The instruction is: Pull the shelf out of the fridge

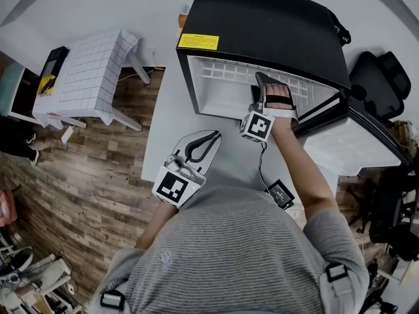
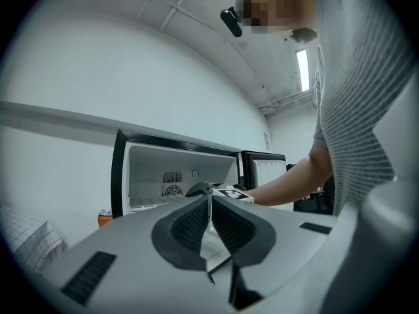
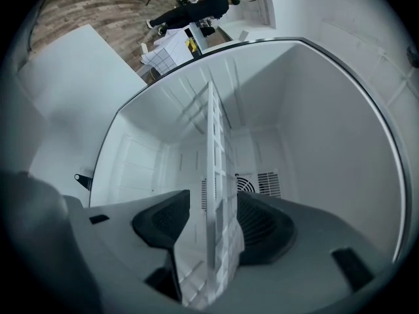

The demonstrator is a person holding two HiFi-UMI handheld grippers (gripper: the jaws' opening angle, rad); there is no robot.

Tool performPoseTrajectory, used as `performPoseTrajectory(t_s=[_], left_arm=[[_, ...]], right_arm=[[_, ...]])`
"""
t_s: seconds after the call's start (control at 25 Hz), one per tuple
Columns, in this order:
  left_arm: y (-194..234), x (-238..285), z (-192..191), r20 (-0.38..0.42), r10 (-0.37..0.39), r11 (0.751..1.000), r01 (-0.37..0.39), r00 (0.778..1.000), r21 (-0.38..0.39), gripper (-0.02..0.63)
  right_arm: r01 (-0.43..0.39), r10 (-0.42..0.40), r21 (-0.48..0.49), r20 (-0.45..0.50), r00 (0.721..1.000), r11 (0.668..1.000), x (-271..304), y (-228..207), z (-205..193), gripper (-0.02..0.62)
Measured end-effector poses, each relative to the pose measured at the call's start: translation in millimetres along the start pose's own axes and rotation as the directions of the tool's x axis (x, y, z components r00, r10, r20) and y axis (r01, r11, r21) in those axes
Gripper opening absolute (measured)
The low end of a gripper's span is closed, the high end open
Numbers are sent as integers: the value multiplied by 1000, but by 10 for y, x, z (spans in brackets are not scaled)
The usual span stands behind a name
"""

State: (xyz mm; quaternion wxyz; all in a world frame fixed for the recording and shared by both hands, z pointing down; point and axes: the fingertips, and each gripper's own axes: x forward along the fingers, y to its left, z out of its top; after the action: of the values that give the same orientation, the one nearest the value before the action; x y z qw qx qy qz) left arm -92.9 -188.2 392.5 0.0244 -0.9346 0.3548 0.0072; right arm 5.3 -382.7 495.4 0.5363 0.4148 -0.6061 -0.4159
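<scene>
Shelf point(image 3: 217, 156): white lattice panel, flat and open-gridded, apparently moulded plastic or coated wire.

Location: inside the black compact fridge point(image 1: 262, 18), which stands with its door open on the white table point(image 1: 163, 116). The shelf sits in the white-lined cavity with its front edge toward me.

Handling, by my estimate: light and fairly stiff along its length, but thin enough to flex or crack if twisted. The surface looks smooth, so a pinch on a single bar could slip.

Best hold: the front edge near its middle, with the jaws spanning the thickness. I would keep the pull in line with the cavity walls so the panel does not cock and jam.

Holder: my right gripper point(image 1: 262, 82) reaches into the cavity, closed on that front edge with one jaw on each face of the panel.

My left gripper point(image 2: 209, 196): jaws together with nothing between them, held over the table short of the fridge.
</scene>
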Motion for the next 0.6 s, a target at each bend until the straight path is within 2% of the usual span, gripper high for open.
performPoseTrajectory(t_s=[0.24,0.6], left_arm=[[21,19,-33,-6,-3,1000,3,1000,0,12],[24,81,-55,-11,-11,1000,11,1000,-5,12]], right_arm=[[38,-38,-17,0,999,999,105,-55,-11,230],[30,-30,-13,-9,1000,999,171,-98,1,229]])
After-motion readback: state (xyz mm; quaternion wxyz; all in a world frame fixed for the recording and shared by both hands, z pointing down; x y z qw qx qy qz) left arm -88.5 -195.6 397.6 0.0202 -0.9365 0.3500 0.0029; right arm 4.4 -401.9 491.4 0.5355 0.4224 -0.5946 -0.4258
